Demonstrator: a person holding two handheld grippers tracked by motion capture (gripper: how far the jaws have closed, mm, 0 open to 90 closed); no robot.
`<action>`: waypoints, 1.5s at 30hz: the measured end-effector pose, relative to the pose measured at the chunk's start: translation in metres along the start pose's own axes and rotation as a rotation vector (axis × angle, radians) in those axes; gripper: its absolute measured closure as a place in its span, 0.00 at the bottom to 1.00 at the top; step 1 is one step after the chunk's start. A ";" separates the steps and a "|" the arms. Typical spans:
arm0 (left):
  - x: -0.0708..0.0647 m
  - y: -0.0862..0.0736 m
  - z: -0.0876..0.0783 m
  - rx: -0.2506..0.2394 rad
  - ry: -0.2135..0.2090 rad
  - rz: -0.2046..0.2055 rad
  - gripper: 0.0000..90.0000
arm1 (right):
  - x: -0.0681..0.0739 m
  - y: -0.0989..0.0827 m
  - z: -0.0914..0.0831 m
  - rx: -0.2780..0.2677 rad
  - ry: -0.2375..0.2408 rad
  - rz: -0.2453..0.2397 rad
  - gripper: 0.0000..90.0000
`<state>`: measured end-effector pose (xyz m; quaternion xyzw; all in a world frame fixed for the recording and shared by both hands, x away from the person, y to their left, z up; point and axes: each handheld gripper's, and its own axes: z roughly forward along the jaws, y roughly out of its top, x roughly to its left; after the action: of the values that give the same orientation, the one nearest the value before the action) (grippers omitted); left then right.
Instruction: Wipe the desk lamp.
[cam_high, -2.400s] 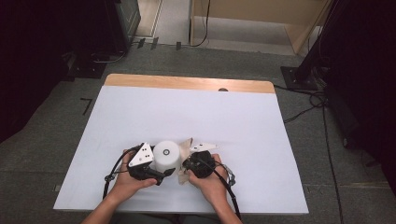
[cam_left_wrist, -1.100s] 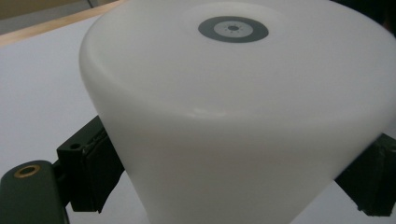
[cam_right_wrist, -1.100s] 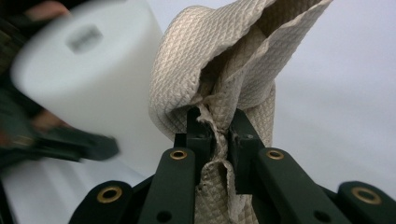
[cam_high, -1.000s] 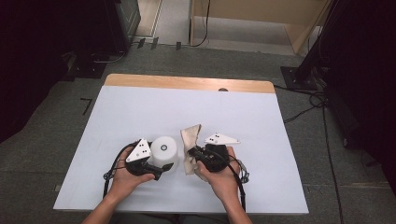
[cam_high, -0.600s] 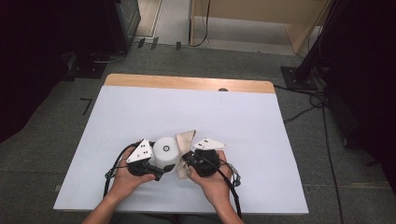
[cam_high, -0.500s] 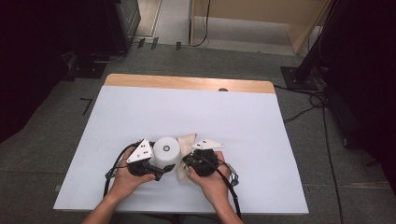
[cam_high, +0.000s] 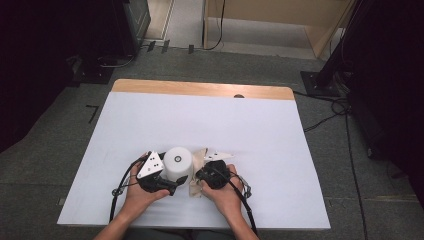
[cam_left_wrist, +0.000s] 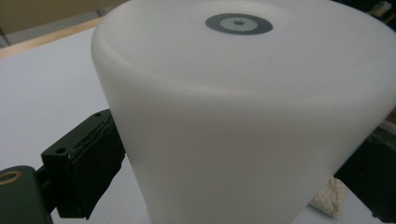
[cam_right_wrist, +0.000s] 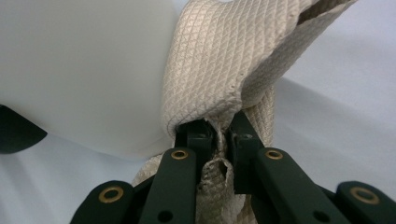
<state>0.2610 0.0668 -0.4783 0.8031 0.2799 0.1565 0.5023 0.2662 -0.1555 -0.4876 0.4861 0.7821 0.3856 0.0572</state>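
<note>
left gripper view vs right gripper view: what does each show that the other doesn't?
Left gripper view: the grey ring mark on top of the white cylinder, the table's wooden edge, and the left tongs with black pads on both sides of the cylinder. Right gripper view: the right tongs pinched shut on the beige waffle-weave cloth, its weave sharp. Both: the cylinder, the cloth and the white table top.
</note>
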 end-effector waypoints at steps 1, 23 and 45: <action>-0.004 -0.001 0.001 0.007 0.032 -0.016 0.00 | 0.000 0.000 0.000 0.000 -0.001 0.000 0.92; 0.012 0.000 0.002 -0.011 -0.080 0.072 0.09 | 0.007 0.012 -0.025 -0.078 0.026 -0.012 0.92; 0.022 0.000 0.007 -0.032 -0.177 0.112 0.09 | 0.029 0.031 -0.072 -0.238 0.055 -0.061 0.91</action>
<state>0.2818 0.0750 -0.4823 0.8200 0.1864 0.1175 0.5282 0.2400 -0.1648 -0.4093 0.4409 0.7465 0.4872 0.1048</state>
